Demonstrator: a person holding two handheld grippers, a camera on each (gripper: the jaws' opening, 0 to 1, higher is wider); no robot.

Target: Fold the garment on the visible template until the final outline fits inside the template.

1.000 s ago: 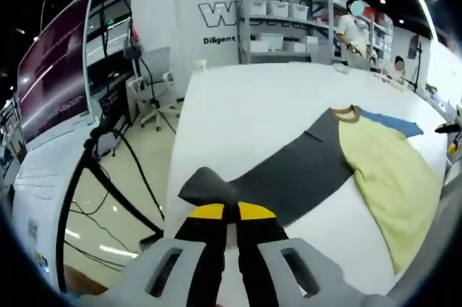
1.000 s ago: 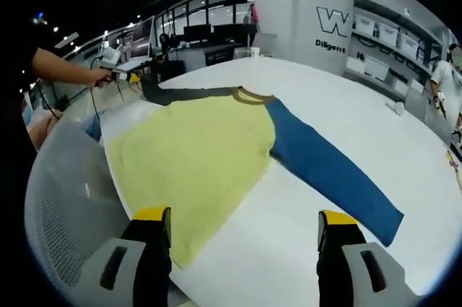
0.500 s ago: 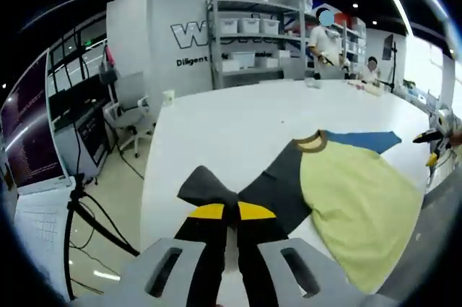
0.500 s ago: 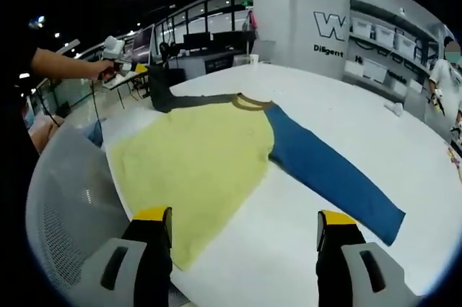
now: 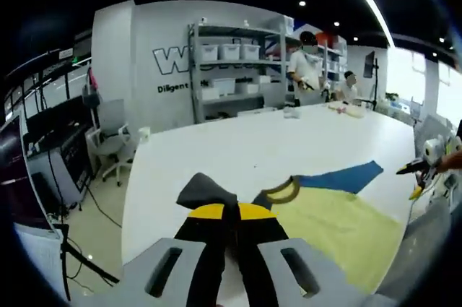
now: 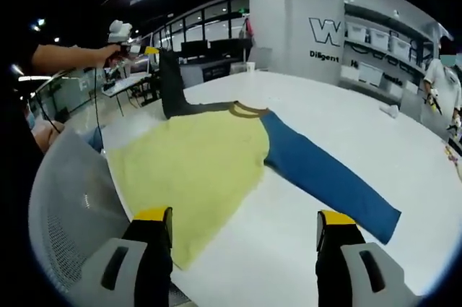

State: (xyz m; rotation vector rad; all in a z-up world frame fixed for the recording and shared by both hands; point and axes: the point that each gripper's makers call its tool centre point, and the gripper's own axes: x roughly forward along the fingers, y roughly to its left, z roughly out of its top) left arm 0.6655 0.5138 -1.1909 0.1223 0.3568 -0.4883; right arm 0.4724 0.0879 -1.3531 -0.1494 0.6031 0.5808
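Grey sleeve cuff (image 5: 204, 191) is clamped in the left tool (image 5: 229, 213), lifted for folding inward. Ahead of the spread-jawed right tool (image 6: 244, 224), the yellow-bodied, blue-sleeved shirt (image 6: 195, 162) lies flat on the white worktop (image 6: 339, 126).

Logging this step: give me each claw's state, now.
Left claw: shut on the dark grey sleeve, lifted off the table.
Right claw: open, holding nothing, above the yellow shirt body.

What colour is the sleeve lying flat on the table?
Blue sleeve, clearest in the right gripper view.
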